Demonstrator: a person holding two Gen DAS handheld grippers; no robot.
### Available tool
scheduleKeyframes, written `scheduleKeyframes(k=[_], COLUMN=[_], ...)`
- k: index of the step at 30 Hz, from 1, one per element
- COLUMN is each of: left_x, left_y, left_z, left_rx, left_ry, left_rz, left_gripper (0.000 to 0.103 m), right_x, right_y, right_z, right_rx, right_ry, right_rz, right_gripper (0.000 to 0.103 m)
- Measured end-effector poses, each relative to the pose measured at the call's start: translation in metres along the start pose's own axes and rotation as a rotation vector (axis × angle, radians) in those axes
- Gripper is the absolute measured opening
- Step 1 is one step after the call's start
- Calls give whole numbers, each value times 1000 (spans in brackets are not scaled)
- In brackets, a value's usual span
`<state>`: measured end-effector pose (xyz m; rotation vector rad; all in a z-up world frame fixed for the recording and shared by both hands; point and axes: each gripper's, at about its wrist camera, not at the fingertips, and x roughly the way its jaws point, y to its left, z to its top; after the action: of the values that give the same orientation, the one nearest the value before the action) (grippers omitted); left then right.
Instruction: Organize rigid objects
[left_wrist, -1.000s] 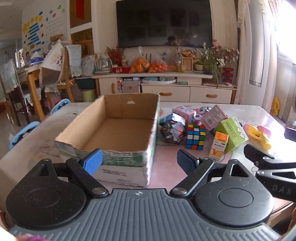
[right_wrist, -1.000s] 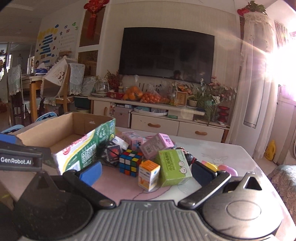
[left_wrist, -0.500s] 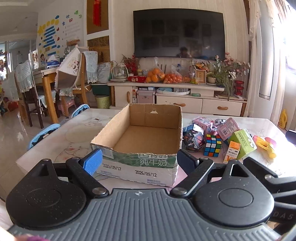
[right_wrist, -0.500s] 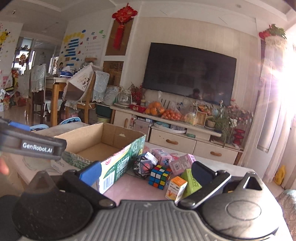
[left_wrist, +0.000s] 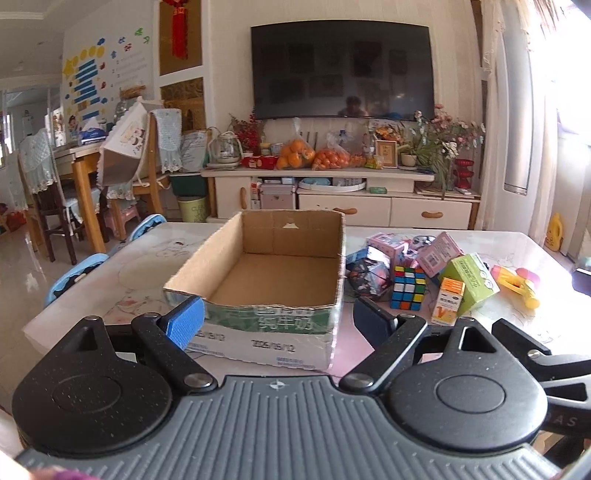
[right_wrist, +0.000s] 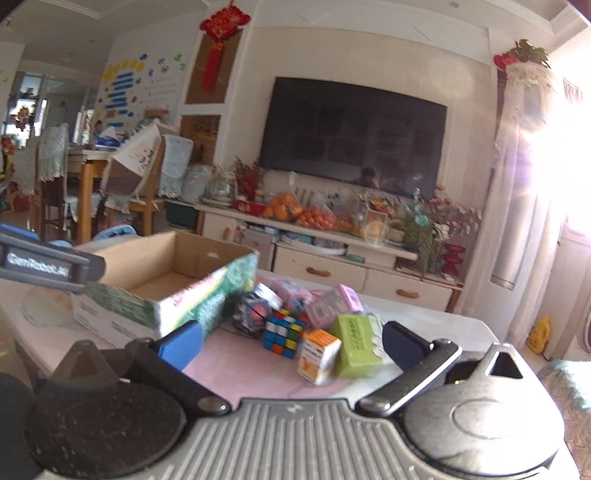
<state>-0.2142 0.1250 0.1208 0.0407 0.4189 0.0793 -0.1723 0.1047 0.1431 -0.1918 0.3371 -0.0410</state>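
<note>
Left gripper (left_wrist: 277, 316): held wide open at lower centre, nothing gripped.
Right gripper (right_wrist: 291, 342): spread wide, nothing gripped.
Cardboard box (left_wrist: 271, 275): seen mid-frame.
Rubik's cube (left_wrist: 407, 288), orange carton (left_wrist: 447, 301), green carton (left_wrist: 471, 278): clustered right of the box.

dark wall television (left_wrist: 341, 68), bagged oranges (left_wrist: 295, 157) on white cabinet (left_wrist: 369, 206), red hanging knot (right_wrist: 219, 40), wooden chair (left_wrist: 144, 177)
</note>
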Motion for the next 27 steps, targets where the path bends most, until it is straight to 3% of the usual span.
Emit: scheduleKeyframes(k=[8,18,27], left_x=[23,74,118], left_y=[-39,-92,-127], left_z=[-11,-25,-26], left_rx=[49,104,103], left_ry=[41,81,97], left_rz=[-133,-214,-238], left_gripper=[103,103,103], right_x=[28,82,133], right_y=[-63,-149,-201], right_z=[-37,-68,-65], right_rx=[82,210,235], right_ry=[73,161,162], right_rz=[-131,-252,-227], right_gripper=[102,102,102])
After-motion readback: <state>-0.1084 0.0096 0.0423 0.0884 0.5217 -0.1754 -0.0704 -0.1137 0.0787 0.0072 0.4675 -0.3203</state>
